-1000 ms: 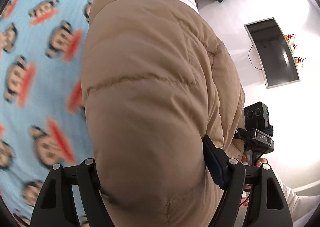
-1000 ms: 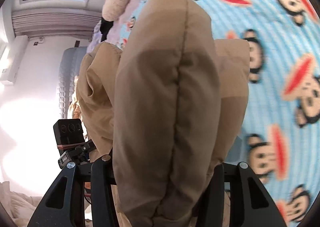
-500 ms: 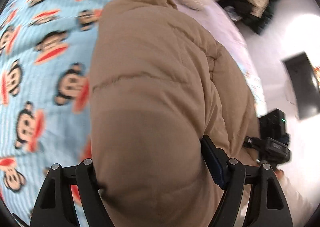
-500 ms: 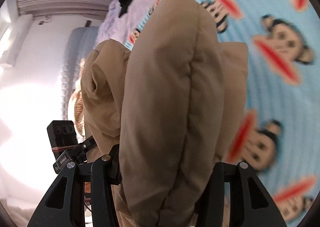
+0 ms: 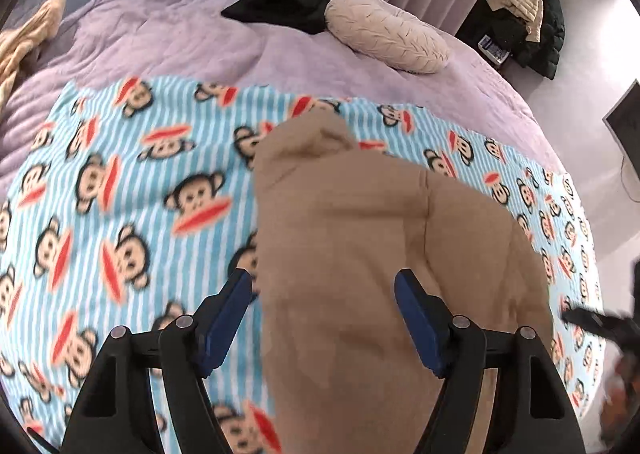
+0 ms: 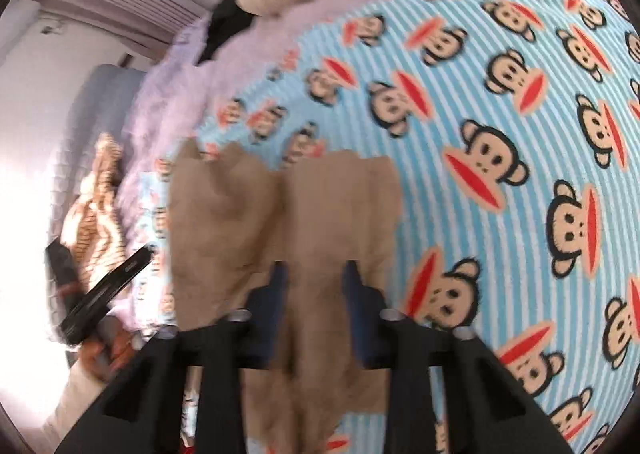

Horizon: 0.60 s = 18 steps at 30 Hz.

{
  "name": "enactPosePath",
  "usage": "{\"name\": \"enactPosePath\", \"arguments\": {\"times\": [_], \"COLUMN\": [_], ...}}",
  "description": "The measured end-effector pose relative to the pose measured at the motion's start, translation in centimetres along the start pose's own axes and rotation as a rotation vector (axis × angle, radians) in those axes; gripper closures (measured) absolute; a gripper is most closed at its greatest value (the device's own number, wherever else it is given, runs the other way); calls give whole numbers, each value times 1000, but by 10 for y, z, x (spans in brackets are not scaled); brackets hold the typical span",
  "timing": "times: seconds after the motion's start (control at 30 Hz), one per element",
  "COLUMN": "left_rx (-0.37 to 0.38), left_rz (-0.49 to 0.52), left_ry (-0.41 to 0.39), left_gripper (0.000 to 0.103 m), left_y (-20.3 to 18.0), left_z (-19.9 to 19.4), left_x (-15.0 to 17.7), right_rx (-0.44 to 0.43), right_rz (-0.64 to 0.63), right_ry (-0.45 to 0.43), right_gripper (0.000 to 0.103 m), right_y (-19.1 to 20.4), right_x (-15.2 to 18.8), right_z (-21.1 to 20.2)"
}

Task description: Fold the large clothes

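The tan jacket [image 5: 360,254] lies on the monkey blanket [image 5: 120,181], which is spread over a lilac bed [image 5: 168,37].

The left wrist view takes in the head of the bed beyond the blanket: a cream pillow [image 5: 386,33] with a black garment [image 5: 280,5] touching it, a beige cloth [image 5: 24,37] at the bed's left edge, and past the bed's right side a pile of dark clothes [image 5: 532,17]. The left gripper [image 5: 324,290] has its fingers spread and closing; the jacket lies between them, the right finger over the fabric and the left finger at the jacket's edge, not pressing it.

The right wrist view shows the jacket's near end bunched into two lobes [image 6: 280,213]. The right gripper [image 6: 312,278] is closing with a fold of jacket between its fingers, both against the fabric. Left of the jacket, blurred, are the other gripper [image 6: 104,294] and a striped cloth [image 6: 96,205].

No containers are visible.
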<state>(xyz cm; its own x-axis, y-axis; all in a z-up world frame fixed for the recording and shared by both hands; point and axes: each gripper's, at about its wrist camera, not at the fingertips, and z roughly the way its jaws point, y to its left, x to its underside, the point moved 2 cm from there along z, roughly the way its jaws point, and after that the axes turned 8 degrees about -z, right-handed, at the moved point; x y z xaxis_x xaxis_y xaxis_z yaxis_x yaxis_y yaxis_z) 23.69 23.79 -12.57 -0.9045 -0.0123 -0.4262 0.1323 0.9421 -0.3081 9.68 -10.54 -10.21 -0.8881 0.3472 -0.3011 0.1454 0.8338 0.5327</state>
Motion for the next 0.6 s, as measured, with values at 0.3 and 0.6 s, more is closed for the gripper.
{"name": "enactPosePath", "arguments": {"times": [0.3, 0.6], "left_rx": [-144, -164], "left_rz": [106, 145], "left_ry": [60, 96], "left_gripper": [26, 24], "left_y": [-60, -60], "left_z": [58, 8], "left_x": [10, 33], "right_rx": [114, 179], "right_rz": [-161, -25], "right_ry": [214, 249], "right_gripper": [77, 83], "right_y": [44, 4], "right_x": [68, 93], "right_z": [52, 74]}}
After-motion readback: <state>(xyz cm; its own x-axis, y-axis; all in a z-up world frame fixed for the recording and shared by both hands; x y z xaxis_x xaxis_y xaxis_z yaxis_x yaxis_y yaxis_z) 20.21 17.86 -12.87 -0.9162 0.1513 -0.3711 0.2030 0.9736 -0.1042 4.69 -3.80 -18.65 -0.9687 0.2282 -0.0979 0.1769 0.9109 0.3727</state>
